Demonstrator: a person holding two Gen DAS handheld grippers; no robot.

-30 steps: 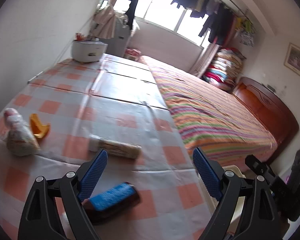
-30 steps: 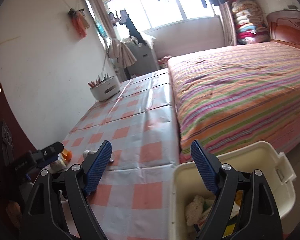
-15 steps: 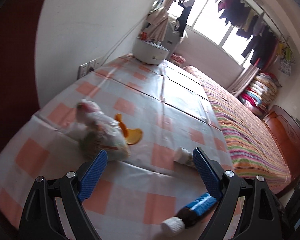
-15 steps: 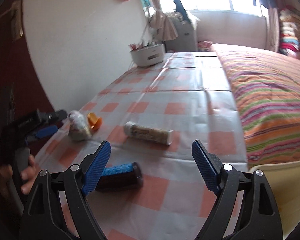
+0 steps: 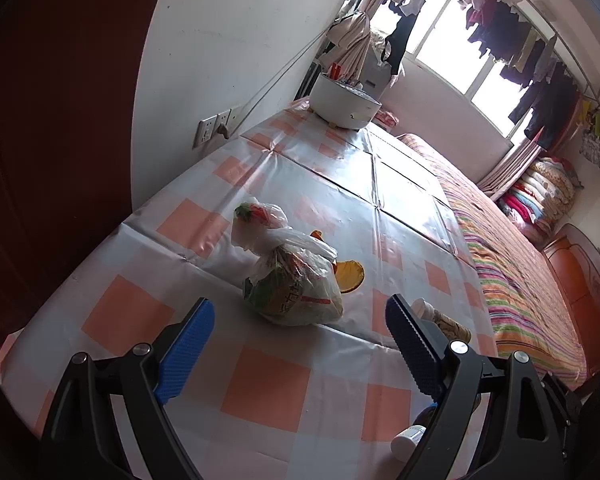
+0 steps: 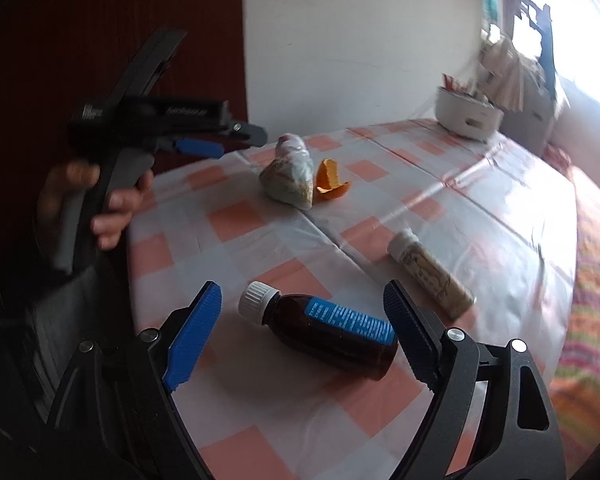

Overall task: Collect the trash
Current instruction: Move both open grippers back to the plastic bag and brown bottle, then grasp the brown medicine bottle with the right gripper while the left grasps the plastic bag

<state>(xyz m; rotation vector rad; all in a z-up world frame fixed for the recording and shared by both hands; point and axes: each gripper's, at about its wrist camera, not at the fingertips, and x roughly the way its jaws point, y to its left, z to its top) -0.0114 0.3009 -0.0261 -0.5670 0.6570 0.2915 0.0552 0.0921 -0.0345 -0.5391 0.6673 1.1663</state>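
A tied plastic bag of scraps (image 5: 288, 280) lies on the checked tablecloth (image 5: 260, 392), just ahead of my open left gripper (image 5: 296, 322). An orange peel (image 5: 350, 276) lies behind the bag. A beige bottle (image 5: 440, 318) shows past the right finger. My right gripper (image 6: 302, 300) stands open, low over a brown bottle (image 6: 332, 328) with a blue label and white cap; the bottle lies between its fingers and no pad presses on it. The right wrist view also shows the beige bottle (image 6: 432, 276), the bag (image 6: 290, 178), the peel (image 6: 330, 182) and the left gripper (image 6: 236, 140) in a person's hand (image 6: 112, 208).
A white pot with utensils (image 5: 344, 104) stands at the table's far end by the wall. A wall socket (image 5: 216, 128) sits left of the table, next to a dark red door (image 5: 60, 160). A striped bed (image 5: 512, 272) runs along the table's right side.
Both views swung left across the table. The left gripper now faces the bag instead of the brown bottle. The right gripper left the bin and came over the brown bottle.
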